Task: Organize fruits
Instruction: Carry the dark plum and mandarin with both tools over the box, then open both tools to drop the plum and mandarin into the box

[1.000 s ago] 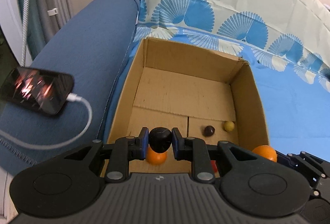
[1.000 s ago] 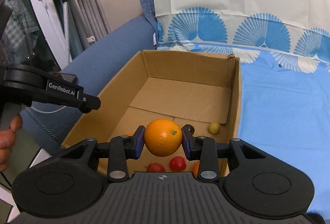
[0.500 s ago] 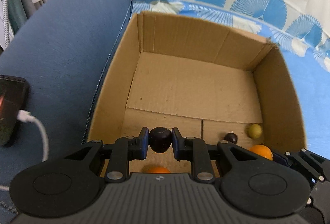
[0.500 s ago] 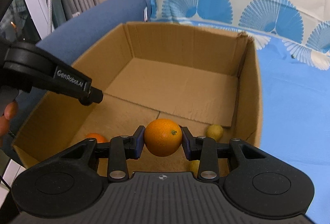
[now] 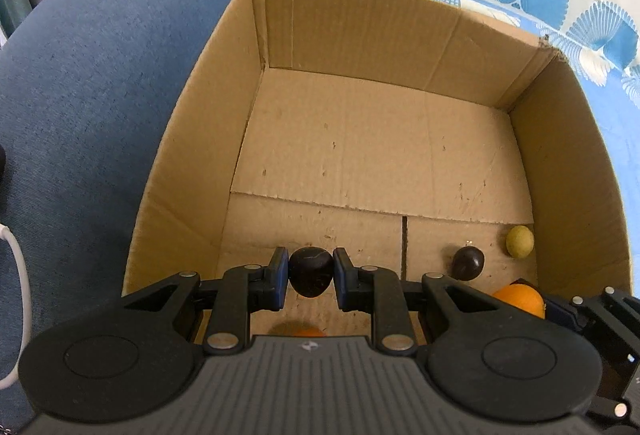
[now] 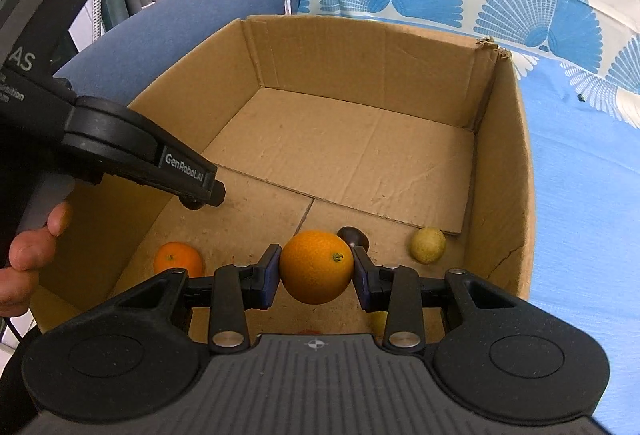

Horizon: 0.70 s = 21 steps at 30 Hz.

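My left gripper [image 5: 310,271] is shut on a dark, almost black fruit [image 5: 310,275] and holds it over the near part of an open cardboard box [image 5: 192,139]. My right gripper [image 6: 316,269] is shut on a large orange [image 6: 316,267] above the same box [image 6: 500,171]. On the box floor lie a small orange [image 6: 178,259], a dark fruit [image 5: 468,263] and a yellow-green fruit [image 5: 519,241]. The held orange shows in the left wrist view [image 5: 520,299] at the lower right. The left gripper's body [image 6: 132,151] reaches in from the left in the right wrist view.
The box stands on a blue sofa seat with a blue and white fan-pattern cover [image 6: 580,163]. The blue sofa arm [image 5: 100,75] runs along the box's left side. A white cable [image 5: 20,283] lies at the far left.
Both grippers have moved forward and lower over the box with their fruits still held. The phone has left the left wrist view.
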Each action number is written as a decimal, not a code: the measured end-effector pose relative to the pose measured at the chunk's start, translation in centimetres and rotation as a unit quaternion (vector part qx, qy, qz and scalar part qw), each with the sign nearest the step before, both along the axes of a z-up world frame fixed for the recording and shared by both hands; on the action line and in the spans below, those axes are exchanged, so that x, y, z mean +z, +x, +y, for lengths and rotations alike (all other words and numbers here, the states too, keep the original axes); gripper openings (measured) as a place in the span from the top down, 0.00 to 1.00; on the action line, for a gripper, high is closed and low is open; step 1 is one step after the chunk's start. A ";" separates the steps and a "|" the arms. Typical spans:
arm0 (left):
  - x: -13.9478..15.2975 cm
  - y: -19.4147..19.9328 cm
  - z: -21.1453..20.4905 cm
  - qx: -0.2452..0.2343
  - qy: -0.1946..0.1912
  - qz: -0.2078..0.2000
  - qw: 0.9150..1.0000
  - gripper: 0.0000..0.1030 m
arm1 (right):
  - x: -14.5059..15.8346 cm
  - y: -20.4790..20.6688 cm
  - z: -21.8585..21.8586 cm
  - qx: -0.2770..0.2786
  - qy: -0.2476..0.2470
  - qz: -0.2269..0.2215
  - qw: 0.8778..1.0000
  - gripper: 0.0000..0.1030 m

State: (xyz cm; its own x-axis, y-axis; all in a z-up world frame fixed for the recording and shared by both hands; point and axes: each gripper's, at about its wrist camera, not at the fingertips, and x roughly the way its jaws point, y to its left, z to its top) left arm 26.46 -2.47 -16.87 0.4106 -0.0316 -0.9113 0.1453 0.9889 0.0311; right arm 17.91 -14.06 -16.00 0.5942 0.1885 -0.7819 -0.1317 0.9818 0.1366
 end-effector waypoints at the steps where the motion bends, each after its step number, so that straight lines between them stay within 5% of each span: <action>1: 0.0 0.0 0.0 0.000 0.001 0.001 1.000 0.75 | 0.0 0.0 0.0 0.000 -0.001 0.001 1.000 0.62; 7: -0.6 0.4 -0.1 0.000 0.004 0.004 1.000 0.75 | -0.4 0.3 -0.1 -0.004 -0.006 0.015 1.000 0.62; 9: -0.8 0.6 -0.2 -0.007 0.000 0.005 1.000 0.58 | -0.6 0.6 0.0 -0.007 -0.011 0.025 1.000 0.61; 10: -0.9 0.7 -0.2 -0.010 -0.005 0.006 1.000 0.34 | -0.7 0.8 0.1 -0.009 -0.013 0.034 0.999 0.61; 11: -0.8 0.7 -0.2 -0.018 -0.023 0.009 1.000 0.22 | -0.8 1.0 0.1 -0.012 -0.013 0.044 0.999 0.60; 14: 0.0 0.0 -0.8 -0.035 -0.033 0.009 0.999 0.09 | -0.7 1.1 -0.1 -0.010 0.005 0.050 0.999 0.35; 18: 3.0 -2.4 -1.1 -0.037 -0.009 -0.037 0.999 0.04 | 1.9 -0.6 0.6 0.002 -0.009 0.009 1.000 0.08; 21: 5.7 -5.0 -0.1 -0.024 -0.016 -0.062 0.998 0.00 | 4.3 -3.4 0.6 0.000 -0.035 -0.029 0.999 0.06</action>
State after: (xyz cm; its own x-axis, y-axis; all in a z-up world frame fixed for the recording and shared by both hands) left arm 21.50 -2.62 -11.14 0.5173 -0.0827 -0.8518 0.1888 0.9818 0.0193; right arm 14.51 -13.45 -11.67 0.6386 0.1345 -0.7577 -0.1383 0.9886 0.0589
